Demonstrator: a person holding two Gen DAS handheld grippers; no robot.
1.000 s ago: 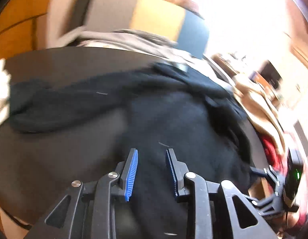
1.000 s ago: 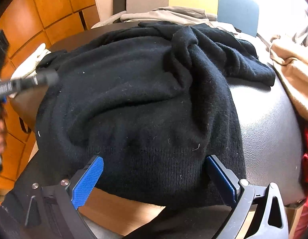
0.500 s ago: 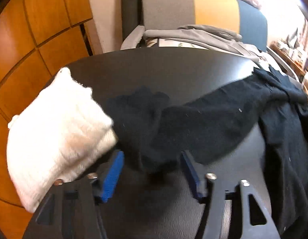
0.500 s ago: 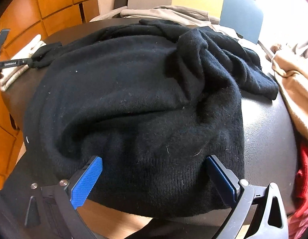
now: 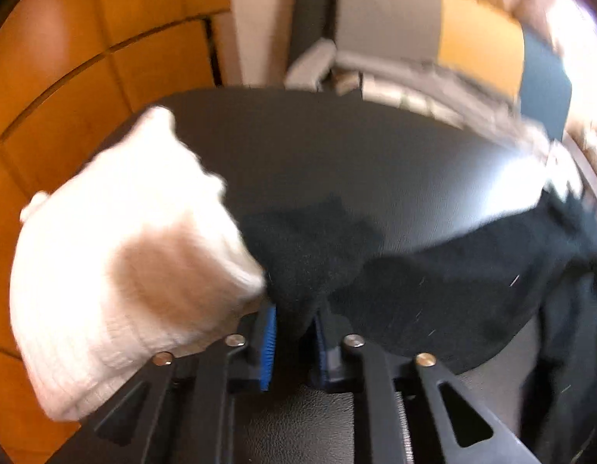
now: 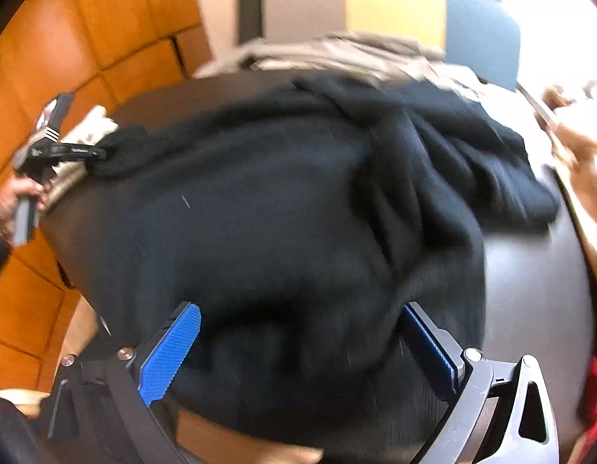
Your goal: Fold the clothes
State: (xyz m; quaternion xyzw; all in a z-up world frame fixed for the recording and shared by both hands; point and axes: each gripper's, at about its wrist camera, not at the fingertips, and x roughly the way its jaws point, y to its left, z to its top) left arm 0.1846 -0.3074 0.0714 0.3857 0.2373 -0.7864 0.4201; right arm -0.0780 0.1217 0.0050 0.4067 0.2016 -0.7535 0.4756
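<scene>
Left tongs (image 5: 292, 342) are pinching the limp black knitted sweater's (image 6: 279, 208) sleeve cuff (image 5: 298, 255); right tongs (image 6: 298, 344) are gaping apart above its hem.

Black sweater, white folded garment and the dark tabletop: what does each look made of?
Black sweater: soft, fuzzy matte knit, likely wool or a blend; lint specks cling to it. White folded garment: thick ribbed knit, judging by its parallel ridges. Tabletop: dark, smooth with a slight sheen and fine grain near the left gripper, possibly leatherette.
</scene>
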